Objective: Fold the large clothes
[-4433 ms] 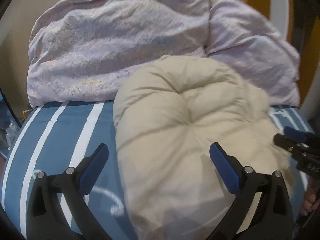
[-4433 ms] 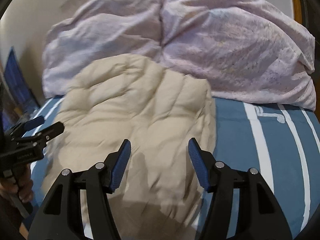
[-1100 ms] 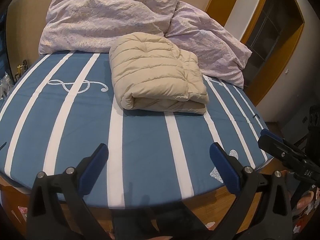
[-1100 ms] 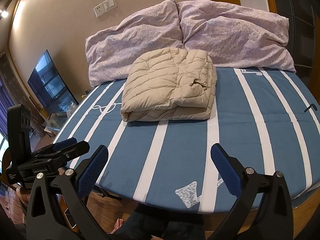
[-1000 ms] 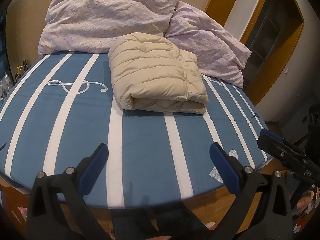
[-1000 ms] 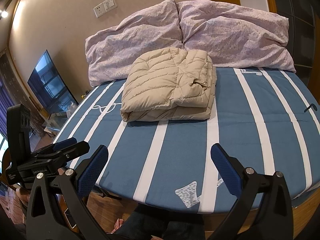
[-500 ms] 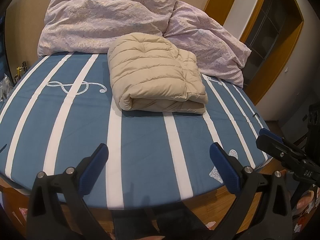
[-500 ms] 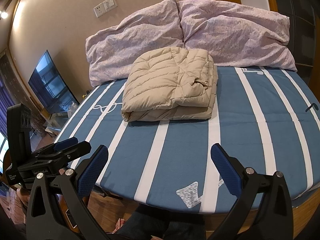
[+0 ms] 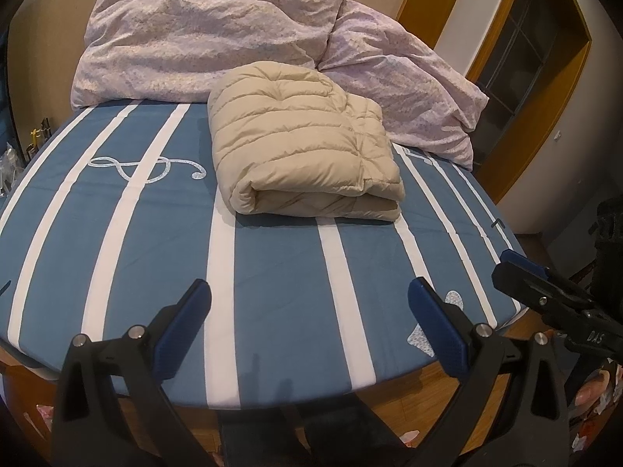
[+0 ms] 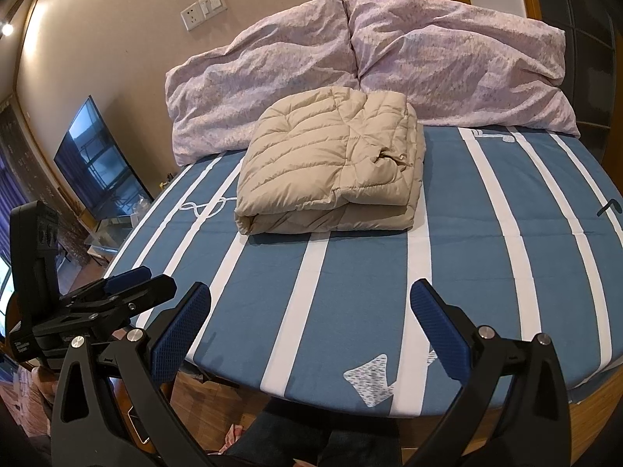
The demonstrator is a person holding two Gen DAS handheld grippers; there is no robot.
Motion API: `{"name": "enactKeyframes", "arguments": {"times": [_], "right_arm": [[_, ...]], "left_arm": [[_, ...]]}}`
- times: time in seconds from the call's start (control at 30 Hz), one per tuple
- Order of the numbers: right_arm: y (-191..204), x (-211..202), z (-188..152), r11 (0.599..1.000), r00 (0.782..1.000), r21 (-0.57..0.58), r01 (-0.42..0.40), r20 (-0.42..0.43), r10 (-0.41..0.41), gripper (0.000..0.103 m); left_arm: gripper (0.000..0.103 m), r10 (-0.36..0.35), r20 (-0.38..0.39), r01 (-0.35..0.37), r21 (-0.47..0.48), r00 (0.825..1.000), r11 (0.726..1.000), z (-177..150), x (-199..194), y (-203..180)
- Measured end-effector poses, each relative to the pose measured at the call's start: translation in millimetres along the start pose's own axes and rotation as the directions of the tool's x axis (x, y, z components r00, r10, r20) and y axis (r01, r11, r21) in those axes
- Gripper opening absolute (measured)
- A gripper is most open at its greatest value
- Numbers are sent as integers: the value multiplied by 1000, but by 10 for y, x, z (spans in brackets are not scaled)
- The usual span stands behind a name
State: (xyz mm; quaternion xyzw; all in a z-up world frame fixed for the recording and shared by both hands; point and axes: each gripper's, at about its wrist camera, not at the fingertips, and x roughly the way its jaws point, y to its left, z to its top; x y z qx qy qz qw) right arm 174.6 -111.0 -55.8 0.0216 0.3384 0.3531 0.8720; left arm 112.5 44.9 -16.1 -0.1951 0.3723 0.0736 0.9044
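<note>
Nearest, left gripper [image 9: 309, 313] with blue-padded fingers [image 9: 183, 325] spread wide, holding nothing, poised over the foot edge of the bed [image 9: 272, 292]. Right gripper [image 10: 311, 313] likewise wide apart and empty, over the same edge. Beyond the fingers, bare blue sheet with white stripes. Farther on, well clear of both pairs of fingers, beige puffer jacket [image 9: 303, 167] folded into a thick bundle, lying flat on the sheet, rolled edge facing the fingers. Right behind it and touching, two lilac pillows [image 10: 350, 66] propped against the wall. Off left of the right fingers, dark TV screen [image 10: 99, 163].
</note>
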Motion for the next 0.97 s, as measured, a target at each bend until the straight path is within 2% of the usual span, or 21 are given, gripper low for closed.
{"name": "enactKeyframes", "arguments": {"times": [0.97], "right_arm": [[-43, 25, -4, 1000, 1000, 1, -5, -4, 5, 102]], "left_arm": [[101, 1, -6, -1, 0, 1000, 1000, 8, 38, 32]]}}
